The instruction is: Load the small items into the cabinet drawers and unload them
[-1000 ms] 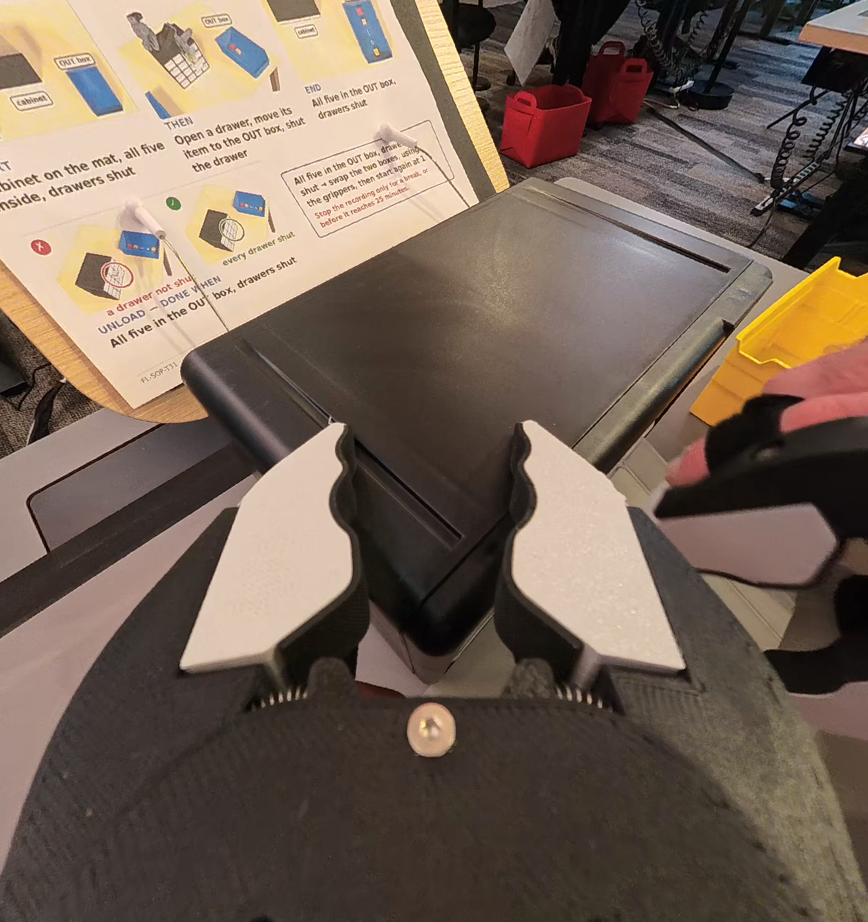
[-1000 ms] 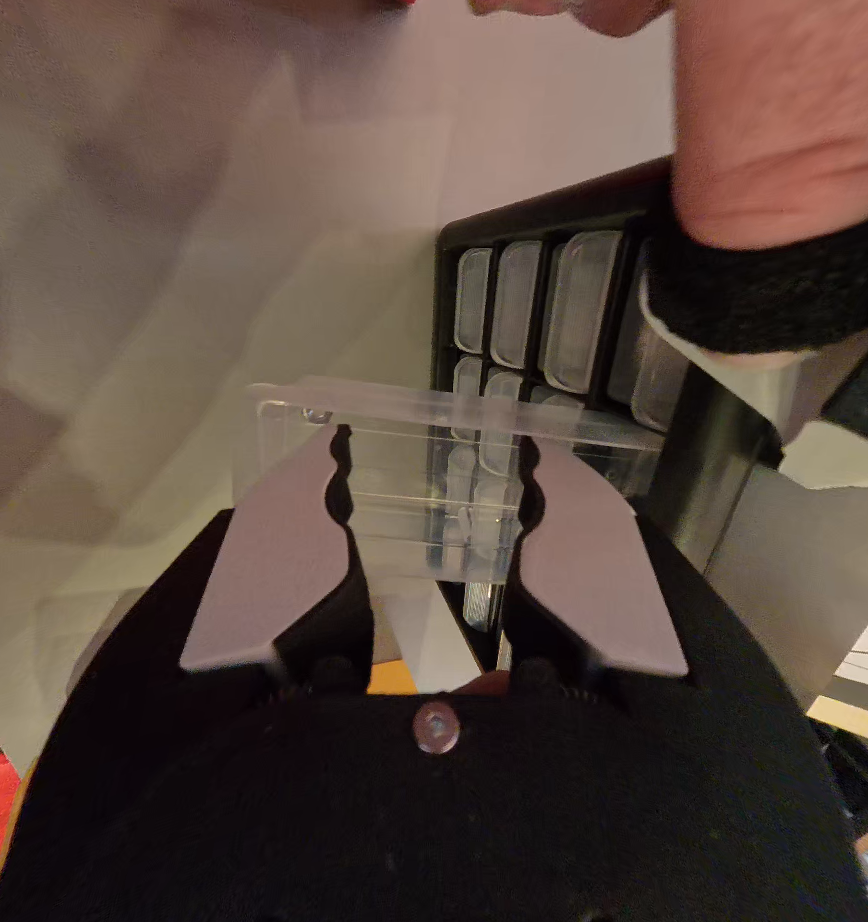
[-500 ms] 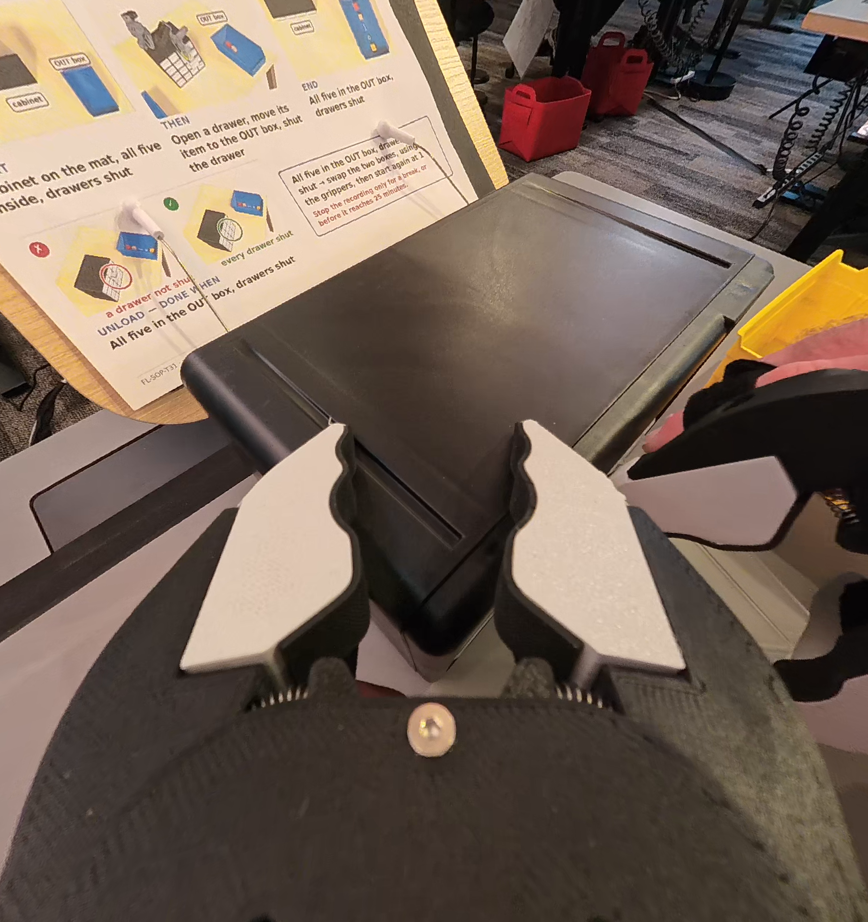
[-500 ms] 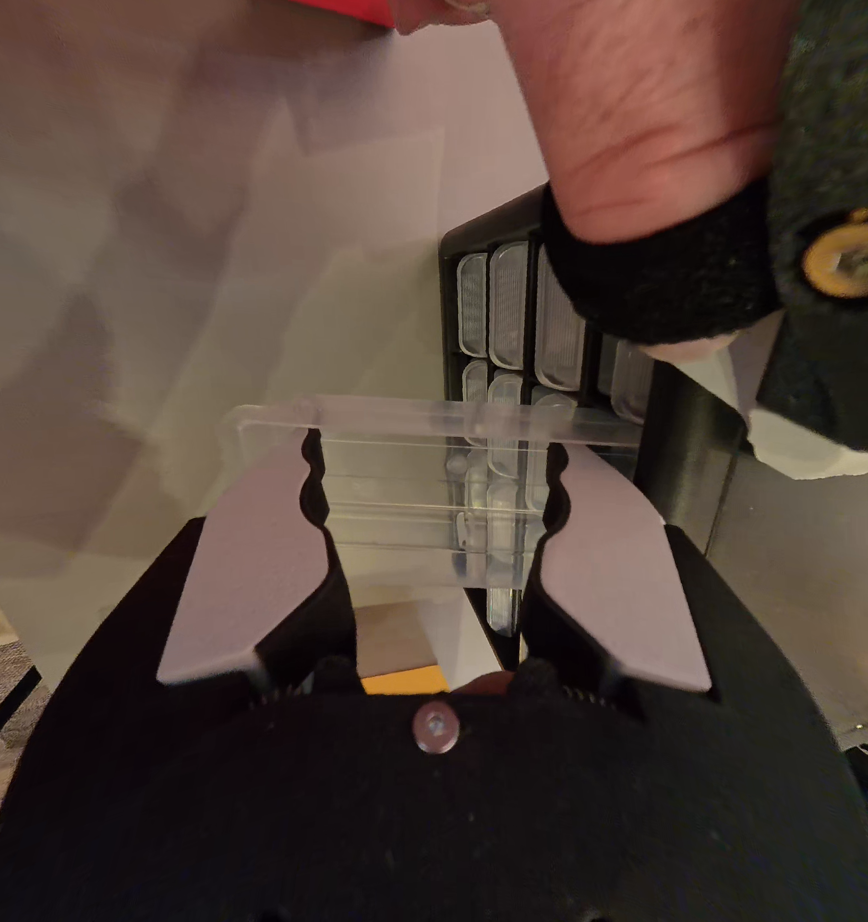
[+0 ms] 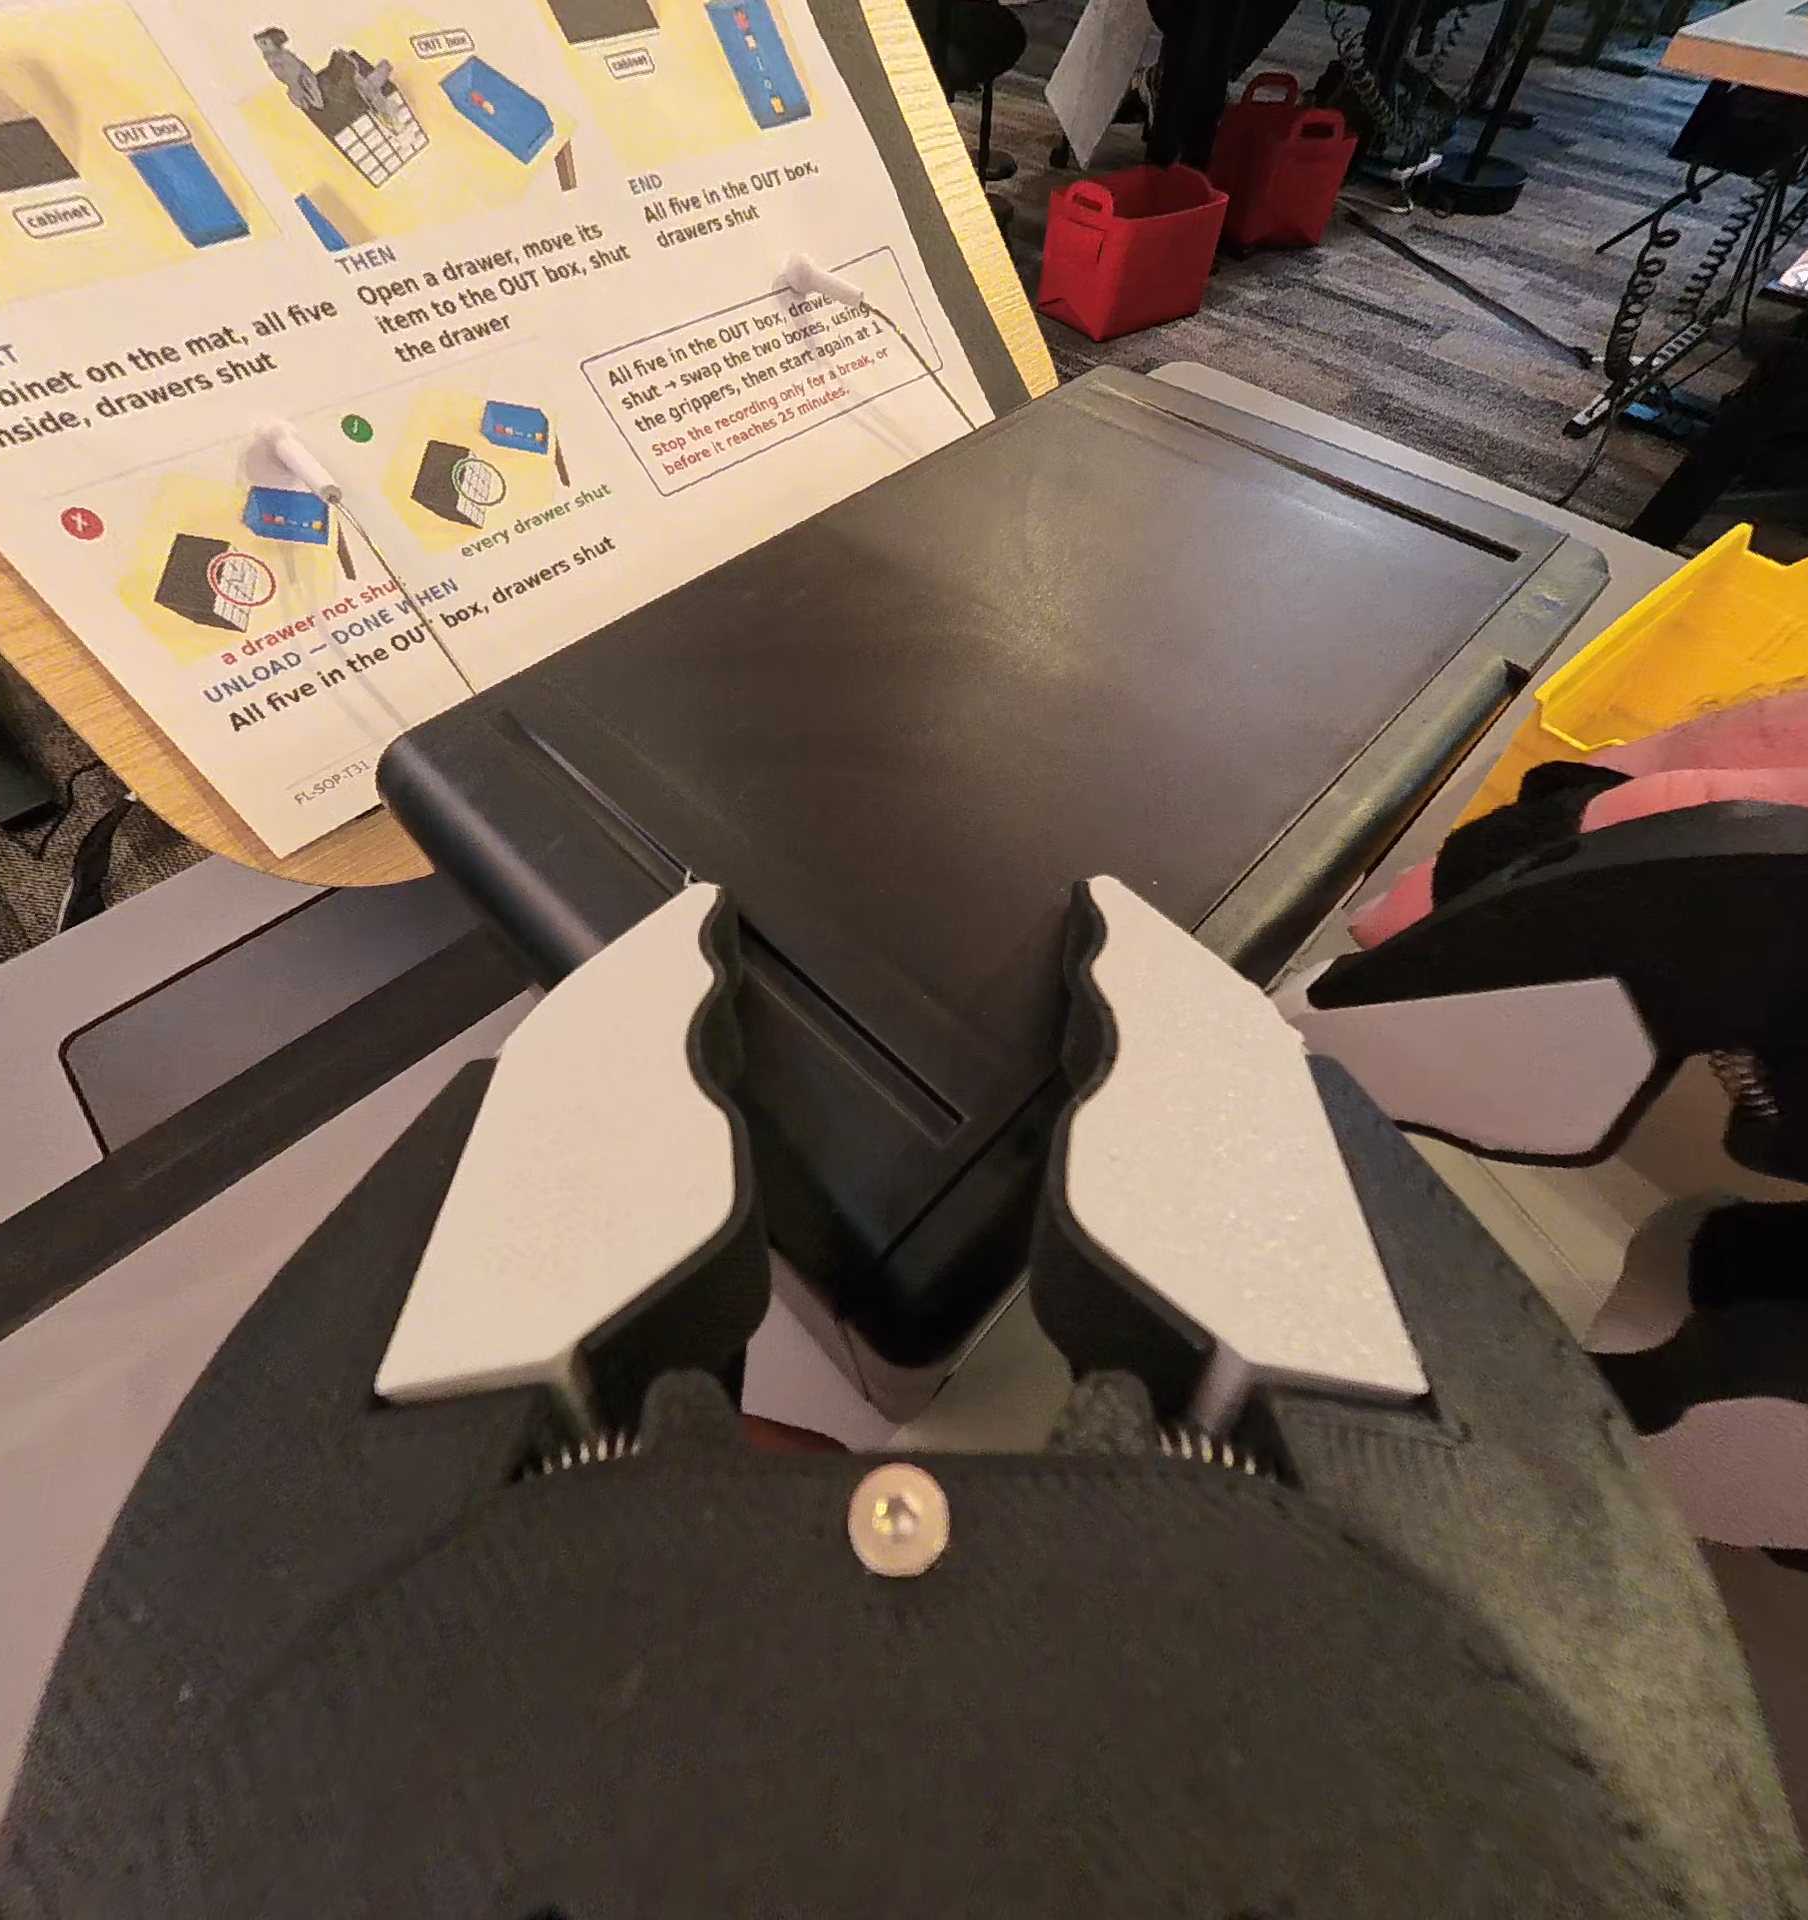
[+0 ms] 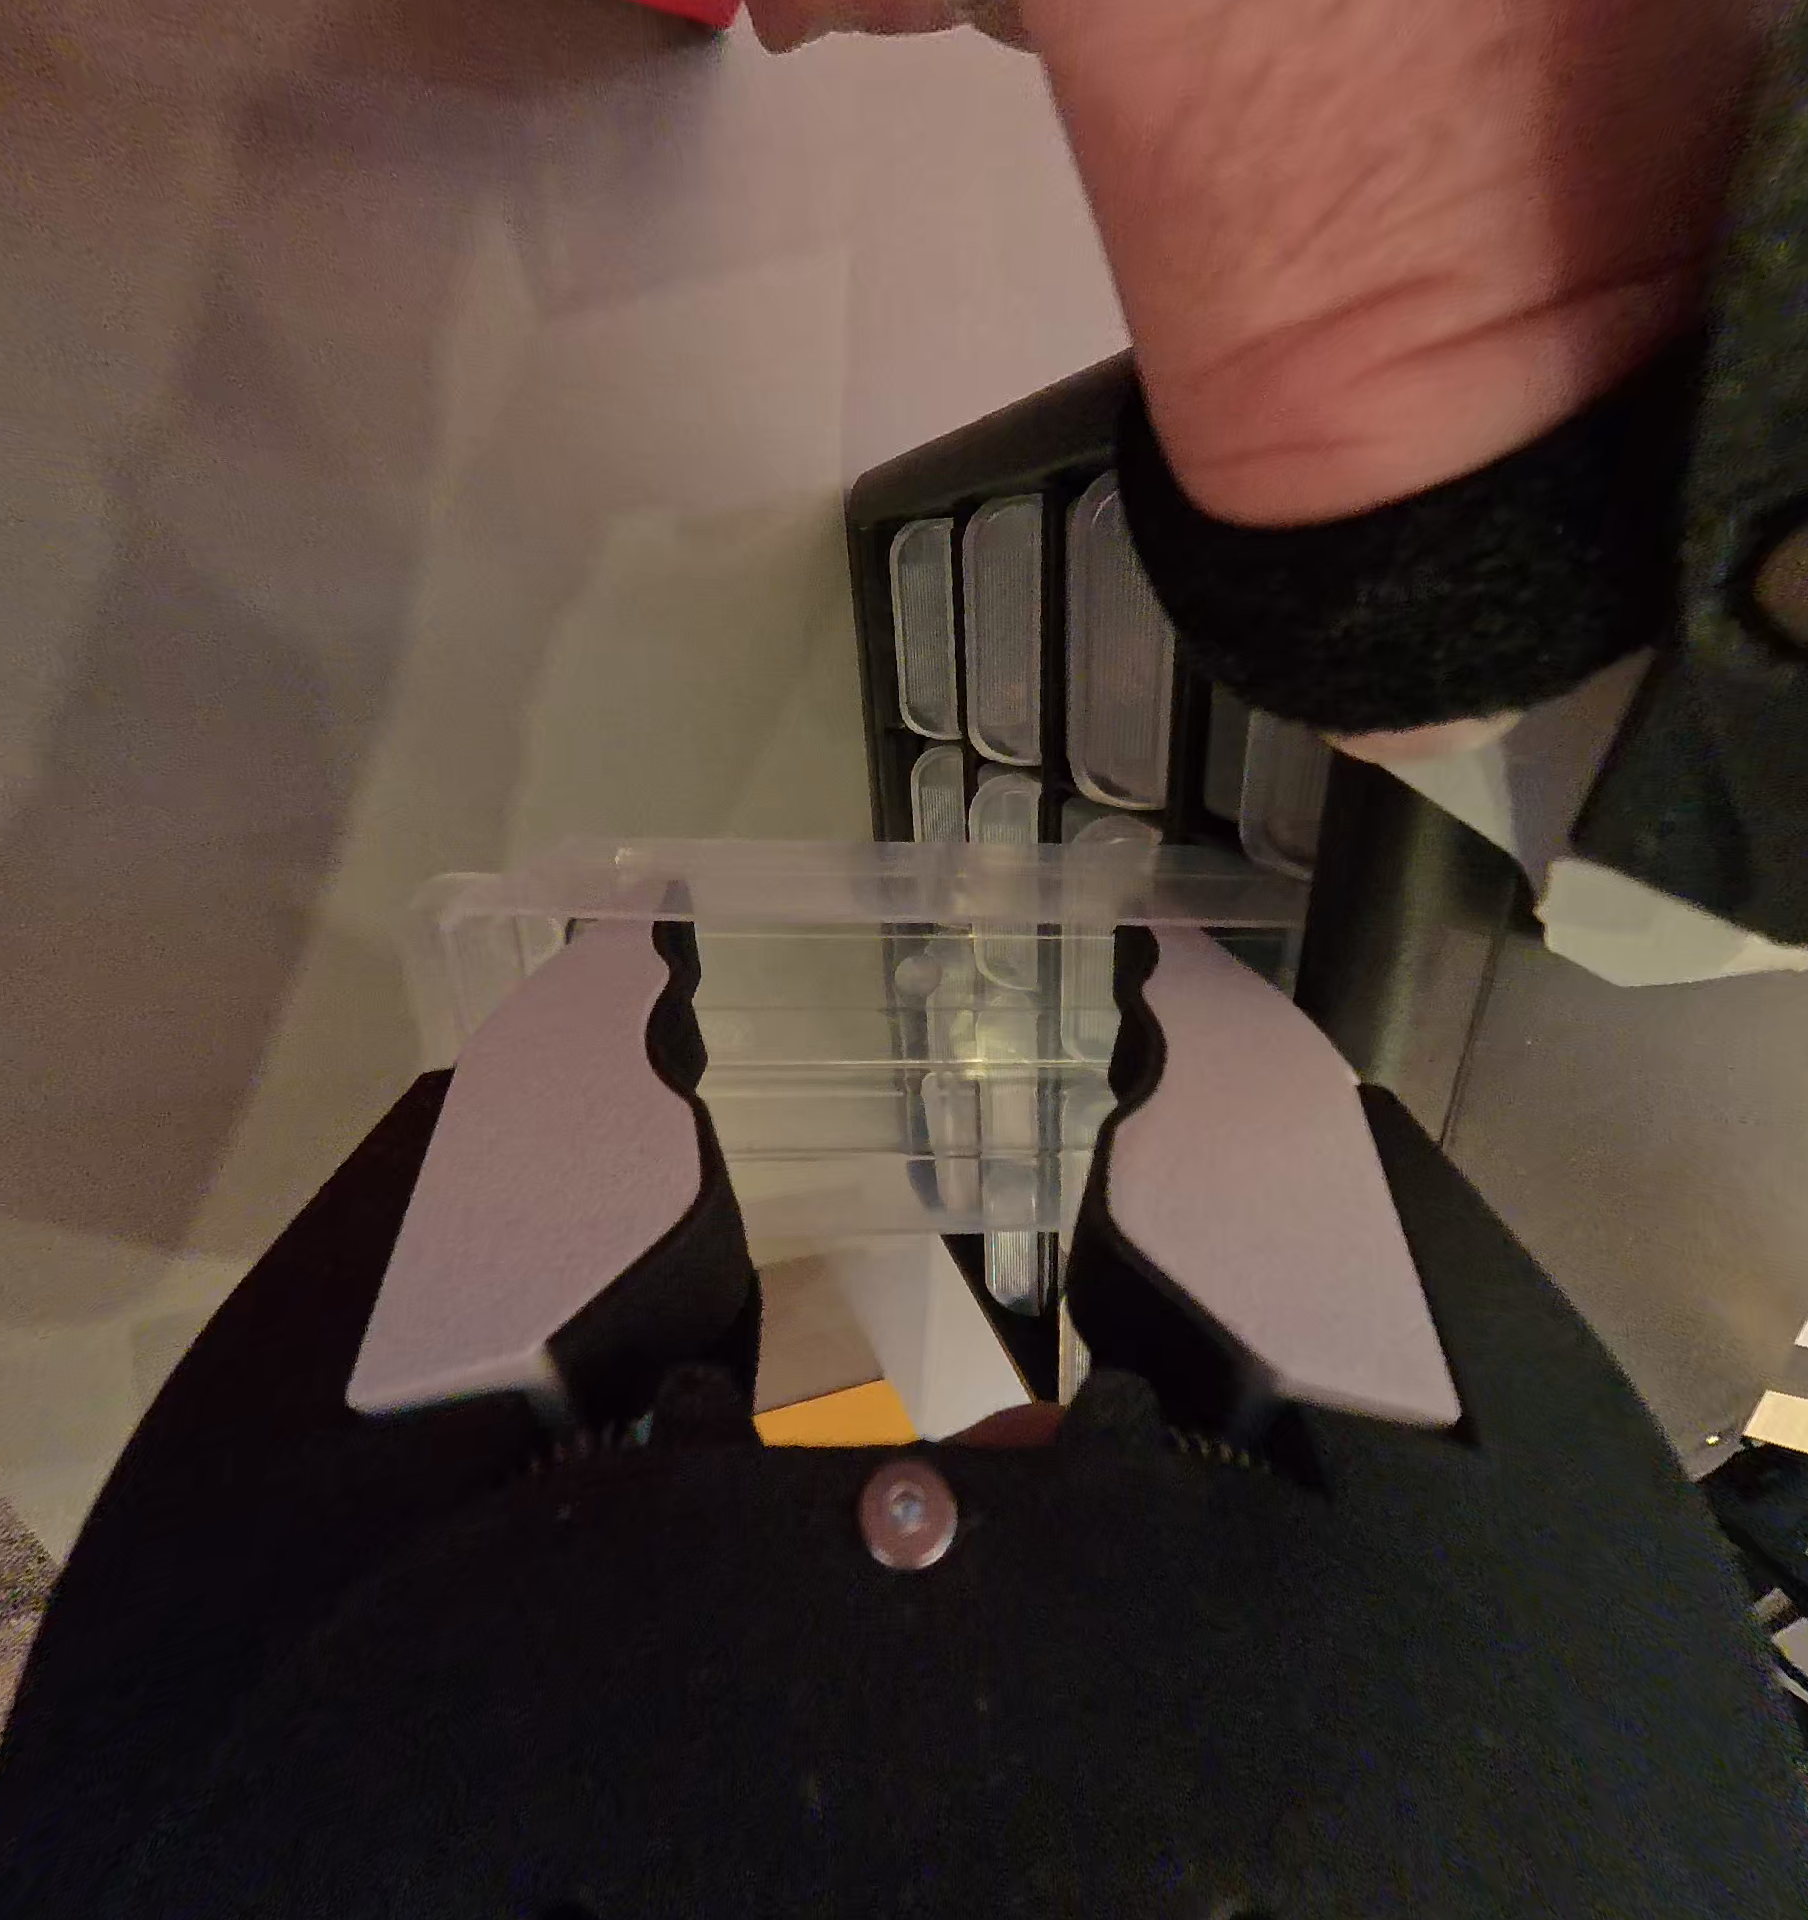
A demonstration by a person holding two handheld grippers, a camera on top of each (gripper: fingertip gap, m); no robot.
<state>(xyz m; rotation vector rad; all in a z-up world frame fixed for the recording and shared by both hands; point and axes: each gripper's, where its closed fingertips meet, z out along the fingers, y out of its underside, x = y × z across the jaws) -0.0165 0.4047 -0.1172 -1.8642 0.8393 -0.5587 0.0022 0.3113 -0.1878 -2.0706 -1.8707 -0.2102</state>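
— Left wrist view first: how does the left gripper stand?
— Jaws spread over a corner of the black cabinet, on a grey table; two red bins on carpet beyond.
— And the right gripper?
— Clamped on one clear drawer, pulled out; contents unclear, a hand hides part of the front.

Left claw spread wide; right claw parted about as wide.
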